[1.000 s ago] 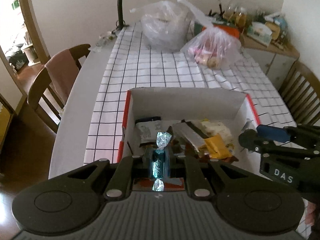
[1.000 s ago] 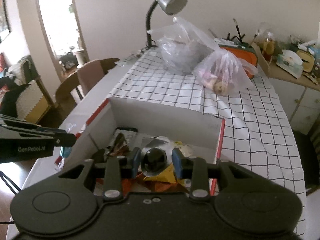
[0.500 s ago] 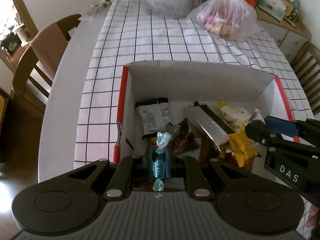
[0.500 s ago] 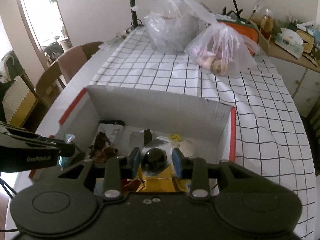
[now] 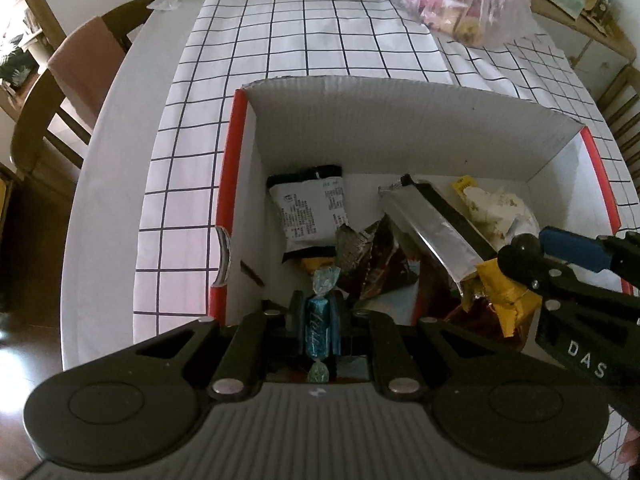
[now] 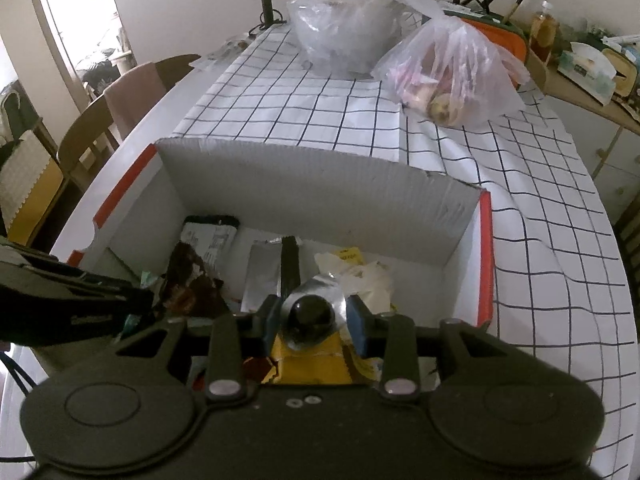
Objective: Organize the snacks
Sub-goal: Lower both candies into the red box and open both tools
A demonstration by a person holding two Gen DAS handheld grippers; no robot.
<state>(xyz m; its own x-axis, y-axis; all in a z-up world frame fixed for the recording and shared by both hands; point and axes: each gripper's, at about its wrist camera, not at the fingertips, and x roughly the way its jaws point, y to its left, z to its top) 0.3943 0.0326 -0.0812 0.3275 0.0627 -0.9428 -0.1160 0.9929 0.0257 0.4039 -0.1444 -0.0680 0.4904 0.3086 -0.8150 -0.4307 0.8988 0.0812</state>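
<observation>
A white cardboard box with red edges (image 5: 240,128) (image 6: 484,248) sits on the checked tablecloth and holds several snack packets. My left gripper (image 5: 316,320) is shut on a blue-wrapped candy (image 5: 318,328), held over the box's near left corner. My right gripper (image 6: 314,316) is shut on a dark round sweet in silver foil (image 6: 312,314), held over the box's near side above a yellow packet (image 6: 312,364). The right gripper also shows in the left wrist view (image 5: 568,264), and the left gripper in the right wrist view (image 6: 80,292).
In the box lie a white-and-black packet (image 5: 308,212), a silver bar wrapper (image 5: 432,224) and a dark brown wrapper (image 5: 376,264). Two plastic bags (image 6: 452,76) (image 6: 344,28) stand at the table's far end. Wooden chairs (image 6: 104,112) stand to the left.
Both grippers have moved forward and down over the box, each still holding its sweet. The box fills more of both views.
</observation>
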